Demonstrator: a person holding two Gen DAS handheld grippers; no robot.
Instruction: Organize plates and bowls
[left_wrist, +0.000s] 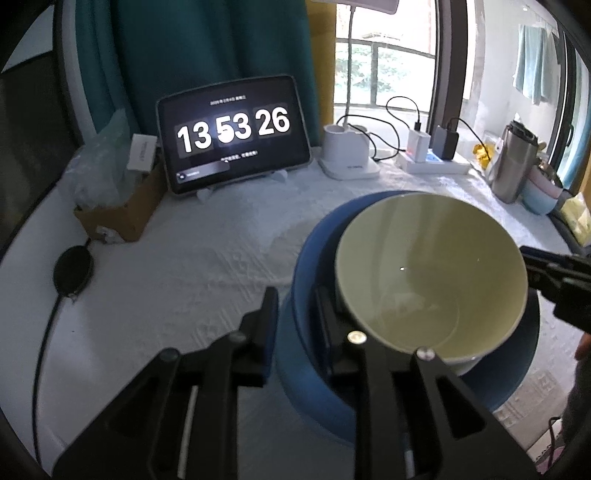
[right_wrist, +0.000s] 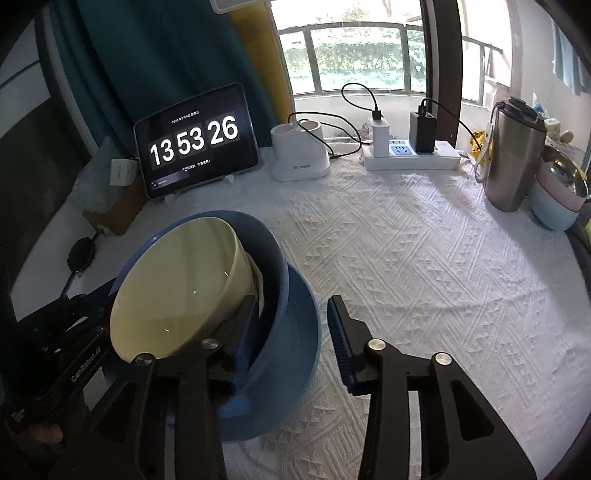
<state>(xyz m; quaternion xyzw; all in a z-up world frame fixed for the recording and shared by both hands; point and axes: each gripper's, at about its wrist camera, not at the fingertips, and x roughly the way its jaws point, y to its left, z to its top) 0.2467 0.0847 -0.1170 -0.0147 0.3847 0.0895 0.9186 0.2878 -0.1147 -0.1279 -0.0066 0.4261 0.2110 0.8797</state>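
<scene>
A cream bowl (left_wrist: 432, 273) sits nested and tilted inside a blue bowl (left_wrist: 306, 295), with another blue bowl below; the stack also shows in the right wrist view, cream bowl (right_wrist: 177, 291) inside blue bowls (right_wrist: 291, 347). My left gripper (left_wrist: 295, 314) is open, its fingers straddling the blue bowl's near rim. My right gripper (right_wrist: 291, 328) is open, its left finger (right_wrist: 245, 332) inside the upper blue bowl beside the cream bowl, its right finger (right_wrist: 341, 339) outside. The right gripper also shows at the right edge of the left wrist view (left_wrist: 554, 277).
White textured tablecloth (right_wrist: 406, 277). At the back stand a tablet clock (right_wrist: 195, 142), a white lamp base (right_wrist: 299, 155), a power strip (right_wrist: 410, 155). A steel tumbler (right_wrist: 511, 155) and pastel stacked bowls (right_wrist: 557, 199) are at right; a cardboard box (left_wrist: 118, 210) at left.
</scene>
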